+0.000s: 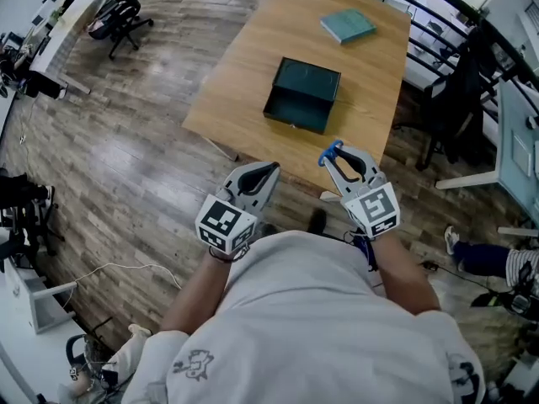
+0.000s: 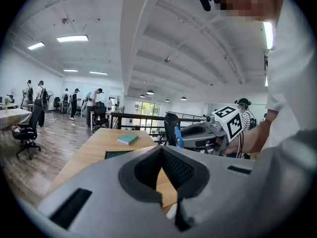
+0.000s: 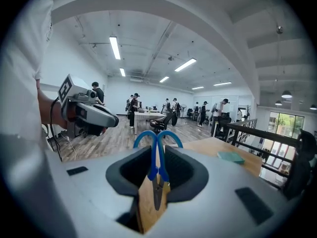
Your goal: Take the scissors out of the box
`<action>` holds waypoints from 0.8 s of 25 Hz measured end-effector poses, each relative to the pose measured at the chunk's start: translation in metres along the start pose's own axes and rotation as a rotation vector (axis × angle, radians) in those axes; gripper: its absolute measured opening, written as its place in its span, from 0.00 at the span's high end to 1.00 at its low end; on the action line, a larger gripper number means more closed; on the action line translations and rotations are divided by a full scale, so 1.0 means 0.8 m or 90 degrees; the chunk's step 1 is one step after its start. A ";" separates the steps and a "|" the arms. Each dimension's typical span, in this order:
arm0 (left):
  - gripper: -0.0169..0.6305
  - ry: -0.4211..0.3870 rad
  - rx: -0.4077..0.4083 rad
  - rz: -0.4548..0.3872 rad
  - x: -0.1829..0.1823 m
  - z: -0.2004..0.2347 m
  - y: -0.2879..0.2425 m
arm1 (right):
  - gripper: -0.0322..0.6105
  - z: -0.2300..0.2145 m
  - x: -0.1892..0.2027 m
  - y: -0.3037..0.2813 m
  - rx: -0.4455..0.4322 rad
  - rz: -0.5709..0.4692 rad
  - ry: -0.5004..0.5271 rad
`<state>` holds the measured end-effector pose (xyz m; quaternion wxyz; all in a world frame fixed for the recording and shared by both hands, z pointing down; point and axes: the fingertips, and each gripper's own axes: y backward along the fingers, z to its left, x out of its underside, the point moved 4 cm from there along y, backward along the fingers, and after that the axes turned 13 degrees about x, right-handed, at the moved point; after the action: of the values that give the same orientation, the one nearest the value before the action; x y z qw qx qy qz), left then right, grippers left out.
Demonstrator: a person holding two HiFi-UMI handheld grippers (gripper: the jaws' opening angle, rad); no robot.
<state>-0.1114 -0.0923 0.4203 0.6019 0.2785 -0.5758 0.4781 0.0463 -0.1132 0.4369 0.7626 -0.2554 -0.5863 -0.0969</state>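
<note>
My right gripper is shut on the scissors. In the right gripper view their blue handles stick up past the pads and the blades point back toward the camera. The dark green box lies open on the wooden table, well ahead of both grippers. My left gripper is shut with nothing in it, its tips meeting. Both grippers hang close to my body, off the table's near edge. The left gripper view shows the right gripper with the blue handle.
A teal flat lid or book lies at the table's far end. A black chair and a railing stand to the right of the table, an office chair at the far left. Several people stand in the background.
</note>
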 end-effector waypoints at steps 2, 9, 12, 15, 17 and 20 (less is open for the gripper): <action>0.97 -0.002 0.013 0.000 0.004 -0.003 0.018 | 0.81 0.013 -0.002 0.007 0.015 0.004 -0.005; 0.97 0.004 0.052 -0.002 0.024 -0.008 0.059 | 0.81 0.063 -0.009 0.027 0.052 0.009 -0.011; 0.97 0.005 0.063 -0.005 0.027 -0.014 0.065 | 0.81 0.073 -0.006 0.040 0.058 0.012 -0.010; 0.97 0.010 0.066 -0.010 0.027 -0.020 0.071 | 0.81 0.078 -0.008 0.051 0.059 0.015 -0.011; 0.97 0.011 0.060 -0.014 0.023 -0.023 0.074 | 0.81 0.077 -0.011 0.059 0.054 0.017 -0.007; 0.97 0.005 0.050 -0.014 0.022 -0.035 0.071 | 0.81 0.071 -0.010 0.072 0.045 0.009 -0.001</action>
<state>-0.1523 -0.0413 0.4196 0.5980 0.3065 -0.5510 0.4949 0.0220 -0.0367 0.4237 0.7714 -0.2325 -0.5881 -0.0705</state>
